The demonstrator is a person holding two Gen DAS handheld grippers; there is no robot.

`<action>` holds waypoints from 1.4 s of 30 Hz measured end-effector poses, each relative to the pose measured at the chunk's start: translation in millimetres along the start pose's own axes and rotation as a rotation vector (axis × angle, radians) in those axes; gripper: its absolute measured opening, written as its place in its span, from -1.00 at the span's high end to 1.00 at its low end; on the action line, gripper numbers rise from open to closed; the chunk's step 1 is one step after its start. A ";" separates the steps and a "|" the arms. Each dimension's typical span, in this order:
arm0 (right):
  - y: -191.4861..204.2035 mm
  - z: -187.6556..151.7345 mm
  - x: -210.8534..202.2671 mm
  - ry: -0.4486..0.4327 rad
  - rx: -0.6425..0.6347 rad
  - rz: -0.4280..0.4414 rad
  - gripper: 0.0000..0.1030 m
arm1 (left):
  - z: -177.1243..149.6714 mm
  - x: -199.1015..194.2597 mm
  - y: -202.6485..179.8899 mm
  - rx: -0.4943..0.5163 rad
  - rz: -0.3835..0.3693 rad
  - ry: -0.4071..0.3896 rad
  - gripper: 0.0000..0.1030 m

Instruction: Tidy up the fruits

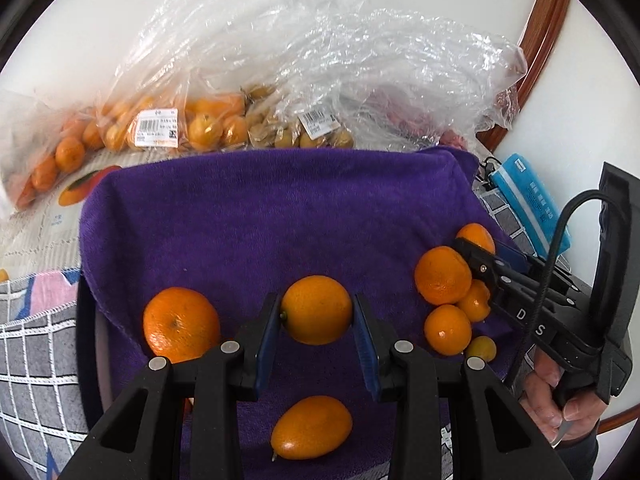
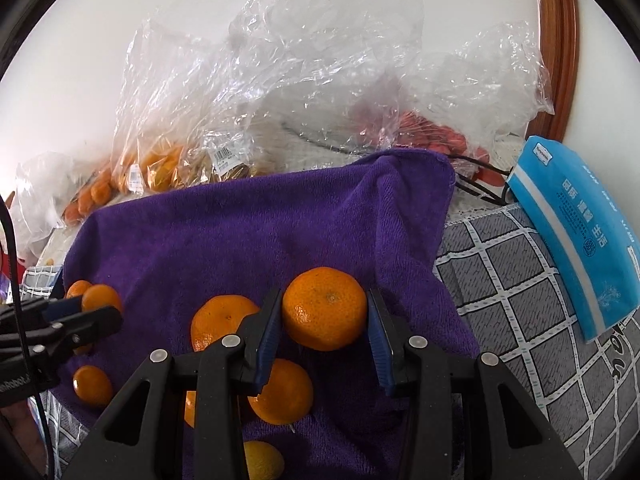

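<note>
Left gripper fingers clamp a smooth oval orange fruit; right gripper fingers clamp a round dimpled mandarin, both above the purple terry towel

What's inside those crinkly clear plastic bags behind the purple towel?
The clear plastic bags hold small orange citrus fruits, some yellowish-brown fruit, and something red farther right. Crumpled plastic blurs the red contents, so they cannot be identified.
</note>
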State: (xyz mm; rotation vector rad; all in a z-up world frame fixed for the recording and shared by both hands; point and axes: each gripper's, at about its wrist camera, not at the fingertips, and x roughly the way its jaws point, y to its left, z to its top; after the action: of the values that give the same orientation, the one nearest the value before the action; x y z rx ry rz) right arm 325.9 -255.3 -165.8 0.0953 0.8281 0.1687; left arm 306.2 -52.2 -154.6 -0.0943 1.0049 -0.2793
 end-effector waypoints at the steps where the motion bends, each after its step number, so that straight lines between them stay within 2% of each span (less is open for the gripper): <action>1: -0.3 0.1 -0.2 0.002 0.000 0.000 0.21 | 0.0 1.2 0.2 -0.001 0.000 0.004 0.34; 10: 2.6 0.2 -0.8 0.003 -0.005 -0.008 0.19 | -1.9 11.5 5.0 -0.032 -0.022 0.052 0.34; 17: 4.2 0.6 -10.1 -0.018 -0.021 -0.016 0.00 | -6.0 8.5 5.6 -0.053 -0.040 0.064 0.34; 19: 3.5 2.4 -15.6 -0.022 -0.014 -0.014 -0.01 | -4.9 1.2 4.0 -0.052 -0.040 0.053 0.25; 21: 5.4 5.5 -25.4 -0.031 -0.010 -0.015 -0.01 | -4.5 -11.4 0.7 -0.045 -0.034 0.027 0.05; 25: 13.1 8.8 -52.9 -0.059 -0.007 -0.023 -0.17 | -9.8 -42.0 -3.1 -0.040 -0.028 -0.015 -0.01; 29: 25.3 4.7 -88.4 -0.077 -0.013 -0.039 -0.19 | -25.5 -80.2 -7.6 -0.041 0.002 -0.076 -0.15; 32: 35.9 -4.3 -115.9 -0.086 -0.023 -0.060 -0.19 | -39.2 -110.6 -8.7 -0.039 0.049 -0.123 -0.26; 42: 63.3 -50.8 -209.4 -0.110 -0.067 -0.151 -0.23 | -95.3 -200.8 -10.8 -0.067 0.087 -0.254 -0.70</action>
State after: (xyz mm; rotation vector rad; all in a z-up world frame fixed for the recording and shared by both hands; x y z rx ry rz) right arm 142.2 -231.2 -38.8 -0.0211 0.7161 0.0489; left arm 122.7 -2.7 -39.0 -0.1430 0.7637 -0.1497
